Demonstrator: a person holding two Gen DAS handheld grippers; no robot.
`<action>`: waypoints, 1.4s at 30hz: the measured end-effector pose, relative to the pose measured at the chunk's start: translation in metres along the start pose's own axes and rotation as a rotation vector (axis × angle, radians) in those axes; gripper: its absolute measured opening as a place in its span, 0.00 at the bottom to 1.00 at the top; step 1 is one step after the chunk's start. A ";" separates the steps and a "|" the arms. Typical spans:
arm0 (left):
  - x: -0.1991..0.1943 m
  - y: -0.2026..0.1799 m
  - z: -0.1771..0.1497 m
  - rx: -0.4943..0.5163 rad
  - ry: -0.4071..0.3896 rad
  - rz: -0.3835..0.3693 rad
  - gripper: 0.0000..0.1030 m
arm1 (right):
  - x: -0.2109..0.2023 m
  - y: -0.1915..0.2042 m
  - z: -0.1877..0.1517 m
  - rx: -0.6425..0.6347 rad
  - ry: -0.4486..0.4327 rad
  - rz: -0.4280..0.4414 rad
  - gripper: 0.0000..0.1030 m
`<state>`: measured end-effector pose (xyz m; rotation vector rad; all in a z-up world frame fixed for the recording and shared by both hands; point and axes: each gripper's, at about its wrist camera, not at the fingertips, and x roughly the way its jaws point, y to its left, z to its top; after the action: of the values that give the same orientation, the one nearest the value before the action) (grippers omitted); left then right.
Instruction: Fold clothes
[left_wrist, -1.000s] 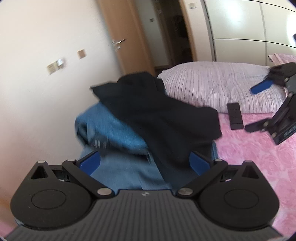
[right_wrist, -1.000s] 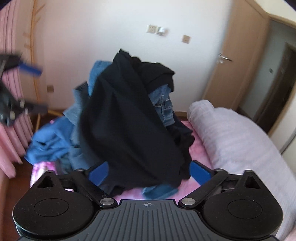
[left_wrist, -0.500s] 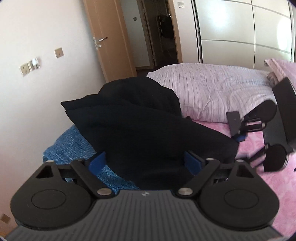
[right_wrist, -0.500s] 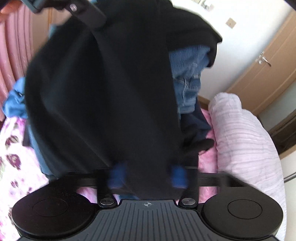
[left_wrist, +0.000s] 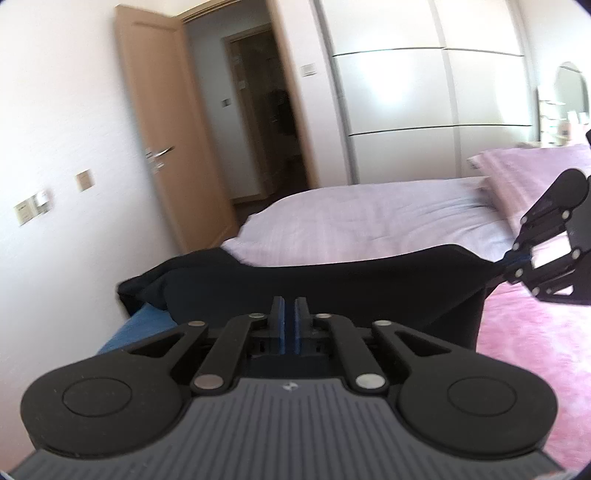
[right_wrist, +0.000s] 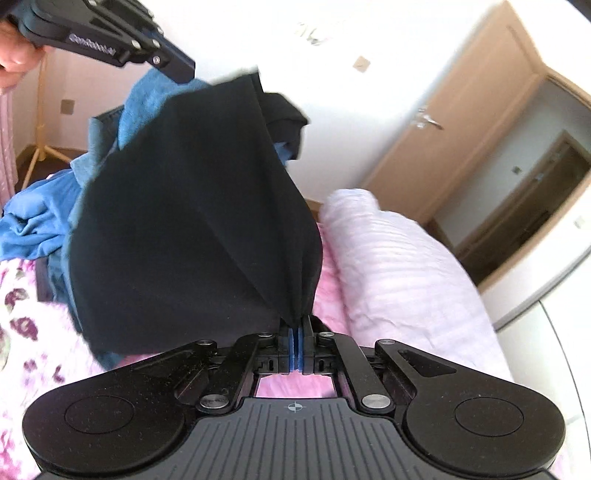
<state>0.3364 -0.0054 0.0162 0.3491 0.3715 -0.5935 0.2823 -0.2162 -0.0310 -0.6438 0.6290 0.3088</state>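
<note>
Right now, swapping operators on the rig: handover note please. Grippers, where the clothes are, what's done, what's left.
Left gripper: shut on an edge of the black fabric garment.
Right gripper: shut on a bunched corner of the same garment.
The garment hangs stretched between the two grippers, lifted above the pink floral bedspread.
A pile of blue clothes lies behind it near the wall, unfolded; a lilac striped pillow lies to the right.
Done: black garment picked out and gripped at two points.
Left: spread it flat on the bedspread, fold it, then likely work through the blue pile.
</note>
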 end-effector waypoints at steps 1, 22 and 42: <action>-0.006 -0.010 0.000 0.005 -0.003 -0.020 0.06 | -0.019 0.002 -0.009 0.006 0.002 -0.011 0.00; -0.010 -0.166 -0.046 0.126 0.187 -0.108 0.59 | -0.140 0.062 -0.234 0.212 0.274 0.039 0.82; 0.093 -0.020 -0.013 0.006 0.124 -0.037 0.61 | 0.097 0.018 -0.121 0.311 0.204 0.223 0.83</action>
<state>0.3928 -0.0592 -0.0394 0.3864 0.4961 -0.6113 0.2954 -0.2729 -0.1759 -0.3078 0.9267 0.3465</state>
